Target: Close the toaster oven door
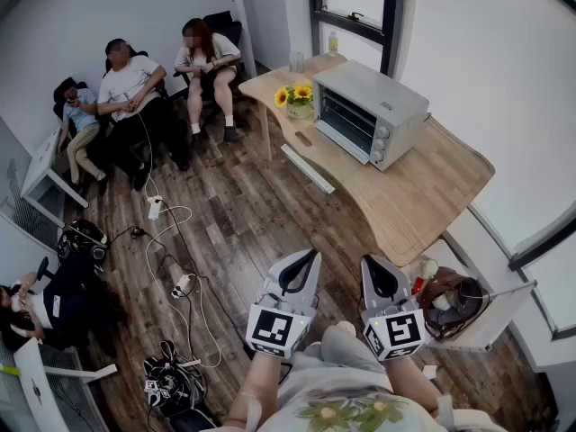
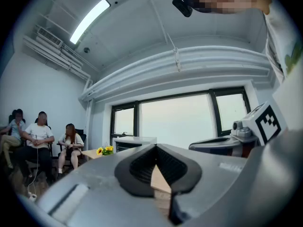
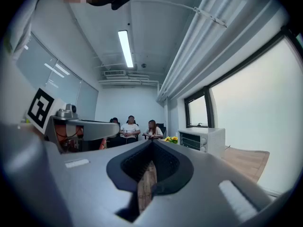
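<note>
Toaster oven [image 1: 369, 113] is sitting on the wooden table [image 1: 423, 196] at 1 o'clock in the head view, door looking flush with its front, well apart from both grippers. Right gripper view is showing its glass front and knob panel; left gripper view is catching only its top behind the one sunflower pot [image 1: 298, 98], holding yellow blooms. Left gripper [image 1: 310, 257] and right gripper [image 1: 369, 264] are both clenching on nothing, side by side at 6 o'clock. Three people [image 1: 135, 88] are sitting at 11 o'clock; only the head view is showing a fourth person [image 1: 36, 309] at 8 o'clock.

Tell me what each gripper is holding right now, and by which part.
Nothing: left gripper and right gripper are both shut and empty, away from the toaster oven.
</note>
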Demonstrator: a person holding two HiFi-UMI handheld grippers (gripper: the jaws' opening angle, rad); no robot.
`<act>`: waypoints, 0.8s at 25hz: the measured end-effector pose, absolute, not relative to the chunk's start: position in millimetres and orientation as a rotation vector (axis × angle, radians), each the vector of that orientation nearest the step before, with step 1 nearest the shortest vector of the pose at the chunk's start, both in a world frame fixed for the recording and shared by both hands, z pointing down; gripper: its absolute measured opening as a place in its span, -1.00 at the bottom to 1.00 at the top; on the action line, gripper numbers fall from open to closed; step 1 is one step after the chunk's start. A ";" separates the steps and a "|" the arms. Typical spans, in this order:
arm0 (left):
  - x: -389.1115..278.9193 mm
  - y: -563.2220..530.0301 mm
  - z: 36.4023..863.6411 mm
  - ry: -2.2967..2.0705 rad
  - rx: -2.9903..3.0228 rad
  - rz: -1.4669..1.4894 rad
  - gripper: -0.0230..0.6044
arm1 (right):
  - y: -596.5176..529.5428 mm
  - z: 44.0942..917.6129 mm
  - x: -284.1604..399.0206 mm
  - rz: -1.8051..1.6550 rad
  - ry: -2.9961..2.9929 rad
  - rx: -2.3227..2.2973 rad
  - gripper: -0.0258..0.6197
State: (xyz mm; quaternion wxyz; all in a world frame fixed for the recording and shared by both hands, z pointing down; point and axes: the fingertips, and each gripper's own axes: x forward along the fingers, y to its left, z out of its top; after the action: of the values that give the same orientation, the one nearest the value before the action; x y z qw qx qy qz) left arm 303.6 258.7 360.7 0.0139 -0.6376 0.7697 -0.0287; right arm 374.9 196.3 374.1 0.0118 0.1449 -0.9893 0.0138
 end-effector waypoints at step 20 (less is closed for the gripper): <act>223.4 213.7 389.2 2.436 -2.052 -0.033 -0.92 | 132.8 415.6 311.0 0.243 -3.014 0.458 -0.70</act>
State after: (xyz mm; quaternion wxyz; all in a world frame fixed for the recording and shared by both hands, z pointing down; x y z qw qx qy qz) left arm 223.4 213.7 389.2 -0.0216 -0.6440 0.7646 -0.0104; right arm 311.0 132.8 415.6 0.0418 0.1496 -0.9847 0.0793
